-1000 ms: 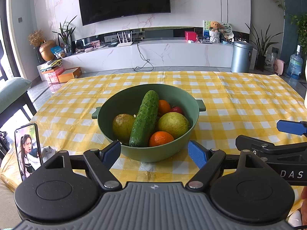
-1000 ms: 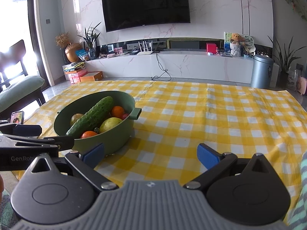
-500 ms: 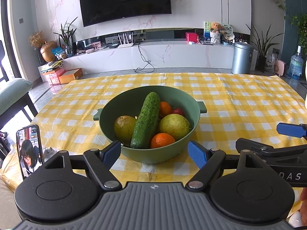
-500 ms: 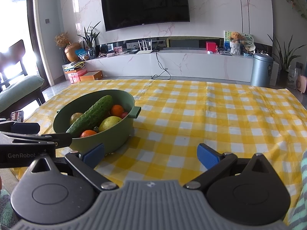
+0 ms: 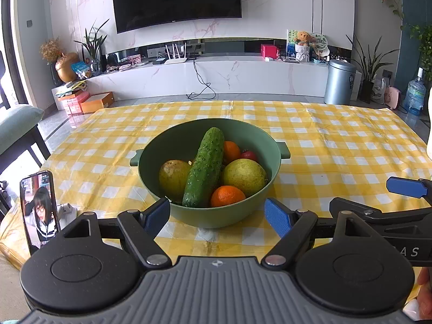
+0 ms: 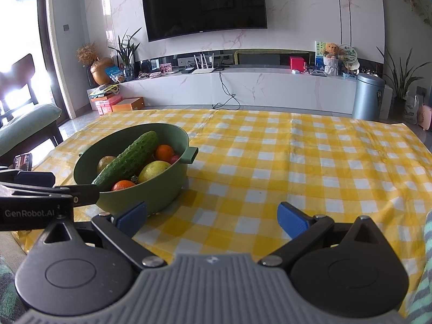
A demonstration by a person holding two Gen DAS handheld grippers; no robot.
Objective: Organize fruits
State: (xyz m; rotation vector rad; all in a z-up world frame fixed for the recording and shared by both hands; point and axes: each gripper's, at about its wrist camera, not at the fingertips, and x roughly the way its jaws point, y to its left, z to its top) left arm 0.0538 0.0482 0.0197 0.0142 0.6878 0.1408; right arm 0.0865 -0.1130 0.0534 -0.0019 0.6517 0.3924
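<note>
A: Currently, left tongs spread wide, nothing between the blue pads. They hover at the near edge of the surface, facing the green bowl.

B: Right tongs?

A: Right tongs also spread wide, nothing held, over the yellow-checked cloth near the same edge, beside the bowl. Each pair shows at the margin of the other's view.

B: Bowl location?

A: Standing on the surface towards the near left corner, well apart from the far edge. Two small handles on the rim.

B: Contents?

A: Cucumber lies tilted across the middle, far end resting near the rim. Pear to its left, larger pear to its right, orange at the front touching the cucumber, second orange behind. A red fruit just beside it; kind cannot be told.

B: Anything else?

A: Phone propped upright at the near left corner, screen lit.
</note>
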